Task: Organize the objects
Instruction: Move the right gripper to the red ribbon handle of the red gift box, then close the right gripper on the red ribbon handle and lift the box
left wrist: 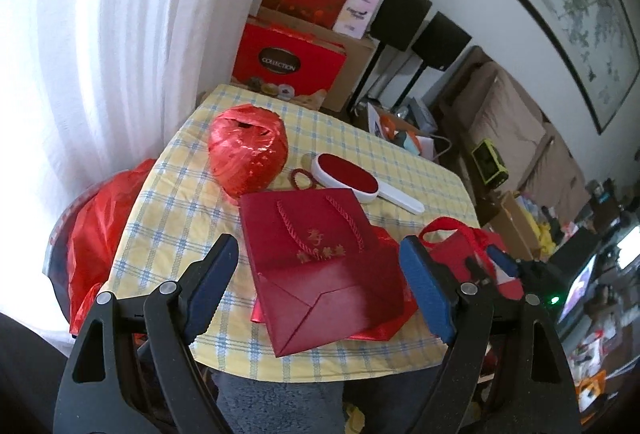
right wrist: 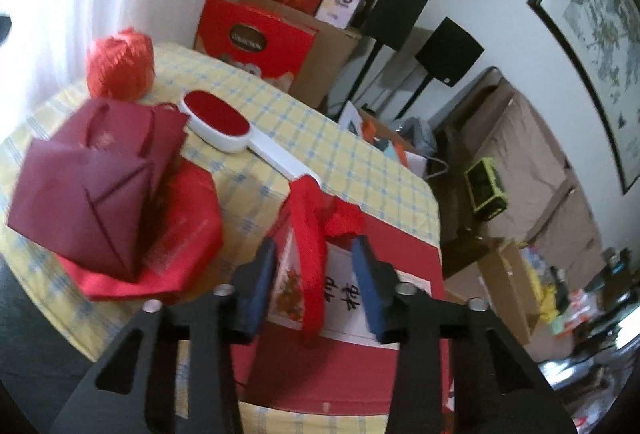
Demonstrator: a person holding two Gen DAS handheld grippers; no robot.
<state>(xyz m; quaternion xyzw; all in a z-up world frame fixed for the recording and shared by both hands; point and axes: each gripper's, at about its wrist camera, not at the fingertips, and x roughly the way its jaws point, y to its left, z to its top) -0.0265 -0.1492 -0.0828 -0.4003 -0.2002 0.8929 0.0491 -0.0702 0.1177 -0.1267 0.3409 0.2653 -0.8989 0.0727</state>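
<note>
On the checked tablecloth, a dark red paper gift bag lies flat atop a shiny red bag, the left gripper hovering, jaws wide apart. At the near right, the right gripper straddles a red box's ribbon handle, jaws apart.

Matt dark-red paper gift bag lies beside a glossy red plastic-ribbon ball on yellow checked cloth tablecloth.

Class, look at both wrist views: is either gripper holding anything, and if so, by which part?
Neither holds anything. The left gripper is wide open above the dark red gift bag. The right gripper is open, its fingers straddling the red bag's ribbon handle without closing on it.
</note>
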